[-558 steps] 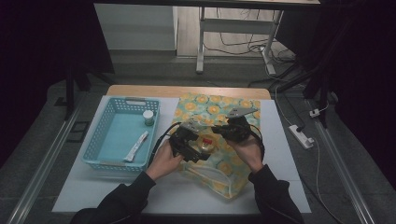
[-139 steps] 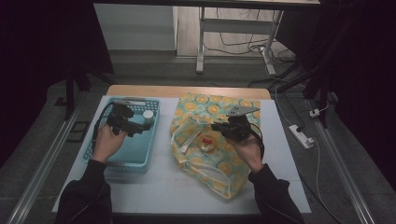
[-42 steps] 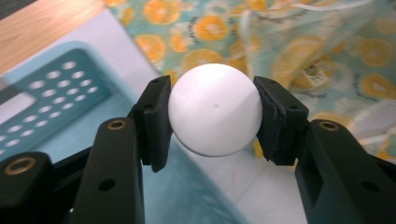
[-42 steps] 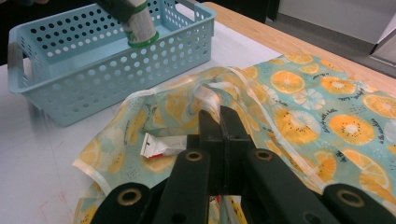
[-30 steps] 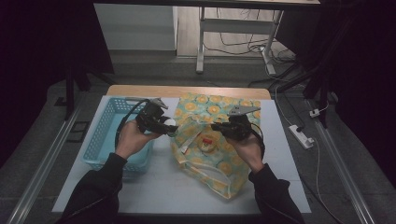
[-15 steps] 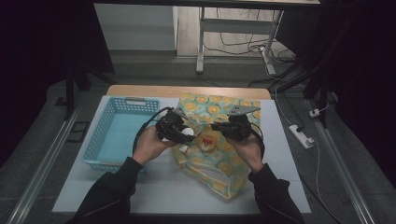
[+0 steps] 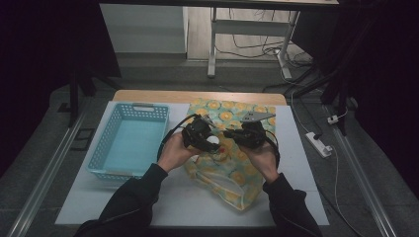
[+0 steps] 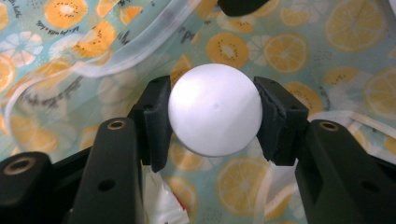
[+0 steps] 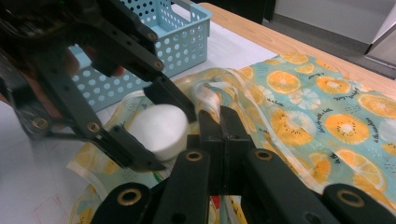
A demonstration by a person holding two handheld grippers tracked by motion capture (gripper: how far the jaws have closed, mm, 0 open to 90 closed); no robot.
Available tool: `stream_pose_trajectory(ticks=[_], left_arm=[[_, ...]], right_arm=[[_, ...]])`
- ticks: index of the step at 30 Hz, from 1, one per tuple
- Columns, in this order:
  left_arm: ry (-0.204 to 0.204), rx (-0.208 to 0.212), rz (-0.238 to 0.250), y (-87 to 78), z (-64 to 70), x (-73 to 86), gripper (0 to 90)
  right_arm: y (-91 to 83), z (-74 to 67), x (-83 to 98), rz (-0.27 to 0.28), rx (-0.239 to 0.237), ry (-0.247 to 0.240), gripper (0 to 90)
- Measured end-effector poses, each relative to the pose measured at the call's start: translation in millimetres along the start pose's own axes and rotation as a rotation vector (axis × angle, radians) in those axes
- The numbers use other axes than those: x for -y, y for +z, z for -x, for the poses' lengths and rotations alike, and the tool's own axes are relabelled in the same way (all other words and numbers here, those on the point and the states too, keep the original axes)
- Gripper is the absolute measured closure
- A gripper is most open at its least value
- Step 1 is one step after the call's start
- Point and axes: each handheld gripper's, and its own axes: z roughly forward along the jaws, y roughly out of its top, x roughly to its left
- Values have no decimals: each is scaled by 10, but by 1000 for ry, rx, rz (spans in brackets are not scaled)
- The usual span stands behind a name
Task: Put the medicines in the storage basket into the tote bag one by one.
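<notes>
In the high view the left gripper (image 7: 210, 140) hangs over the near-left part of the fruit-print bag (image 7: 236, 148), which lies on the table (image 7: 173, 202) toward its right side, and a small white round container (image 7: 213, 141) sits between its jaws; the right gripper (image 7: 236, 136) is just beside it over the same bag, while the blue basket (image 7: 129, 140) stands bare near the table's left edge. In the left gripper view the jaws stand about half open, their pads (image 8: 156, 119) pressed on either side of the white round container (image 8: 215, 115), with the bag's clear rim (image 8: 140, 51) and a small sachet (image 8: 163, 205) below. In the right gripper view the right gripper (image 9: 219, 122) is fully closed, pinching the bag's clear rim (image 9: 211, 98) and lifting it, and the container (image 9: 159, 130) hangs just beside that raised edge. The step in hand looks like packing: carrying the container to the bag's mouth. The next move likely calls for the right gripper to keep the rim raised while the left lowers the container into the opening and only then lets go.
</notes>
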Motion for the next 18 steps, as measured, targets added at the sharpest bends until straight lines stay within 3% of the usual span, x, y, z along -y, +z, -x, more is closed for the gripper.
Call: stream_pose_trajectory(ticks=[18], left_arm=[[-18,-26,-19,361,-90,-35,501]], right_arm=[[21,14,21,-7,14,-4,900]])
